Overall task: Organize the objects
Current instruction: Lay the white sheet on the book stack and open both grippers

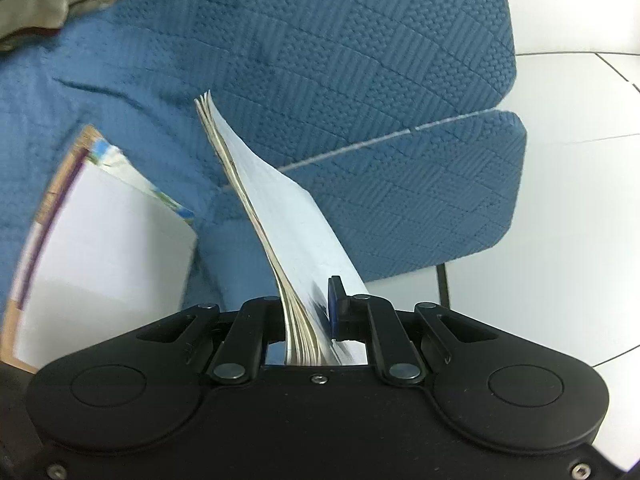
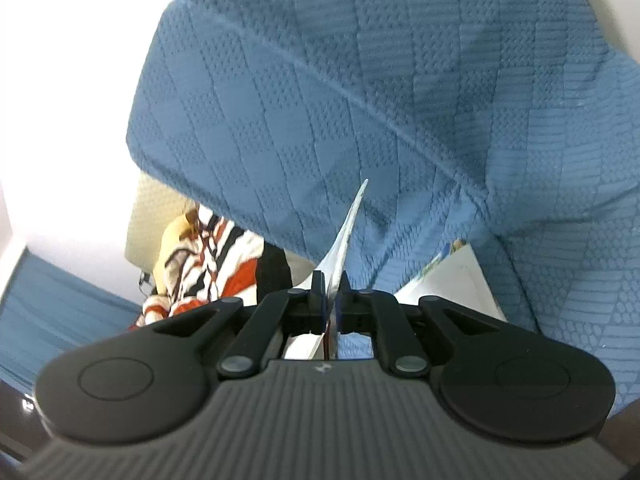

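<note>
My left gripper (image 1: 308, 307) is shut on a thick magazine (image 1: 276, 200) with white, slightly yellowed pages, which curves up and to the left in front of the blue quilted sofa (image 1: 360, 60). Only the right blue pad (image 1: 334, 300) shows; the pages hide the other. In the right wrist view my right gripper (image 2: 331, 294) is shut on a thin white booklet (image 2: 347, 236), seen edge-on and rising to a point. A white book with a colourful cover edge (image 1: 108, 232) lies on the sofa seat, appearing in the right wrist view as the white book (image 2: 452, 280).
A cloth striped in orange, black and white (image 2: 208, 264) lies left of the sofa (image 2: 320, 100), with a cream cushion (image 2: 148, 216) behind it. White tiled floor (image 1: 560, 220) and a dark sofa leg (image 1: 442, 286) are at the right. A beige fabric edge (image 1: 36, 8) fills the top left corner.
</note>
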### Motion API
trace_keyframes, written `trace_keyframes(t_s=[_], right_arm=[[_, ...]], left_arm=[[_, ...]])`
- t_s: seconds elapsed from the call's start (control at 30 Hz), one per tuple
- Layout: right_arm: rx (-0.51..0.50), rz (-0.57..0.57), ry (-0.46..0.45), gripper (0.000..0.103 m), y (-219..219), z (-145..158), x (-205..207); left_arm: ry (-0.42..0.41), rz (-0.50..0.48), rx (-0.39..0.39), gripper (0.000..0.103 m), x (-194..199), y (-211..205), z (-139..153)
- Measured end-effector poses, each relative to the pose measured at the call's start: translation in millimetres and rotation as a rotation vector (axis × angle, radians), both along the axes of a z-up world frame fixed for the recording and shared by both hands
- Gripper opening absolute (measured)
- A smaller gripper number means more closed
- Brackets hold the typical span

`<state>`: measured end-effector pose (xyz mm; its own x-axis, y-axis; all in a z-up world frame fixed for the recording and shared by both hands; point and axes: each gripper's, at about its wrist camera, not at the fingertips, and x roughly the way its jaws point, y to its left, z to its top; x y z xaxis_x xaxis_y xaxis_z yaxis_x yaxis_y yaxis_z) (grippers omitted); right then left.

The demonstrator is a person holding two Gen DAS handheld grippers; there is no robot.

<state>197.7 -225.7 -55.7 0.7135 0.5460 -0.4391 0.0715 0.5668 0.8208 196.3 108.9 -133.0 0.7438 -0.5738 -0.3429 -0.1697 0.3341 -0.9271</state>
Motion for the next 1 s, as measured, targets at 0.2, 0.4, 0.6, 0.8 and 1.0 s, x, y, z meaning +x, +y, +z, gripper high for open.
trace_keyframes(t_s=[0.2,0.4,0.6,0.8,1.0], right_arm=[[-0.038,0.045,0.033,0.009,24.8,-26.0,-2.7],[-0.099,0.071,0.058,0.01,40.6,-51.9,-3.4],[-0.138,0.085,0.073,0.01,47.7,-74.8,-4.0],[-0.198,0.11,0.093,0.012,55.3,-90.4,-4.0],[-0.262,0.142,0.109,0.012,63.9,-102.8,-5.7]], left_arm=[[0.036,0.009,0.021,0.011,-12.1,16.7,-25.3],[0.083,0.002,0.047,0.011,-13.3,24.4,-53.9],[0.123,-0.028,0.073,0.011,-12.0,29.2,-78.4],[0.159,-0.049,0.123,0.01,-13.4,30.0,-90.8],[0.19,-0.066,0.182,0.01,-10.8,26.9,-101.2]])
